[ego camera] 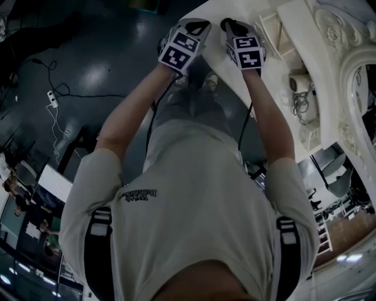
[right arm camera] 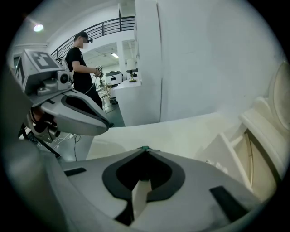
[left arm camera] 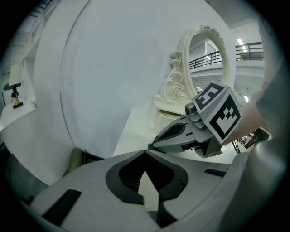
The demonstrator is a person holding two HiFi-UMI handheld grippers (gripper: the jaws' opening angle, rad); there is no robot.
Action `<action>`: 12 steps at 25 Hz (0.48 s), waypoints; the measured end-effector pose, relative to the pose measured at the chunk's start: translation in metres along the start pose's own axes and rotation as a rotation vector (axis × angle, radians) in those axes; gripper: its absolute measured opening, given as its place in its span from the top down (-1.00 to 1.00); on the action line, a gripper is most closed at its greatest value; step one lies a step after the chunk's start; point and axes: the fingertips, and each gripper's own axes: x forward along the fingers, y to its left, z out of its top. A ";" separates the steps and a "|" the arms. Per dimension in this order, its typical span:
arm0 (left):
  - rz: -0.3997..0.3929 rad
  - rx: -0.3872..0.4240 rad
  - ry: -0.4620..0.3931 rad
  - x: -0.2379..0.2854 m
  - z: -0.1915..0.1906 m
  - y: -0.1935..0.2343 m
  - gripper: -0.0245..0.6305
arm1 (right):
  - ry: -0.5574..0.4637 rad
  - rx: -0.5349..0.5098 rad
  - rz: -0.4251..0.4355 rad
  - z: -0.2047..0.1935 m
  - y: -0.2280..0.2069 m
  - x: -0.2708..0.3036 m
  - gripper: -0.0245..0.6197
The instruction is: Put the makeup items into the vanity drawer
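Both tools are held out side by side over the near edge of the white vanity surface (ego camera: 254, 9), tilted downward, with the person's bare forearms behind them and the dark glossy floor (ego camera: 88, 64) below. The left hand-held gripper (left arm camera: 146, 152) has its two grey jaws pressed together at the tips, and nothing can be seen between them. The right hand-held gripper (right arm camera: 145, 149) is pressed together too. A tiny green speck sits right at its tips, and it also shows in the left gripper view (left arm camera: 152, 146). Whether that speck is part of the pads or something pinched cannot be told. In the head view the two stand just beside each other without touching, the left (ego camera: 198, 24) and the right (ego camera: 230, 24), each with its black-and-white marker cube facing up. The small white vanity drawer (right arm camera: 226, 147) stands pulled open to the right of the right tool, its paler inside showing. From above it lies beyond and to the right of the right tool (ego camera: 270, 26), on the surface. The cream carved mirror frame (left arm camera: 205, 30) rises behind it. No makeup item can be made out in any view. In the right gripper view a person in dark clothes (right arm camera: 81, 63) stands well away in the background.
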 end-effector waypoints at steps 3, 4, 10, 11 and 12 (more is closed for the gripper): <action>0.013 0.005 -0.018 -0.009 0.009 0.000 0.88 | -0.023 0.008 -0.005 0.009 0.003 -0.012 0.93; 0.018 0.006 -0.023 -0.013 0.013 0.000 0.88 | -0.036 0.008 -0.007 0.013 0.005 -0.017 0.93; 0.055 0.045 -0.089 -0.042 0.051 -0.003 0.88 | -0.145 -0.021 -0.027 0.057 0.008 -0.058 0.93; 0.061 0.051 -0.102 -0.048 0.057 -0.004 0.88 | -0.169 -0.025 -0.029 0.067 0.009 -0.068 0.93; 0.066 0.061 -0.114 -0.055 0.064 -0.005 0.88 | -0.195 -0.029 -0.032 0.077 0.010 -0.079 0.93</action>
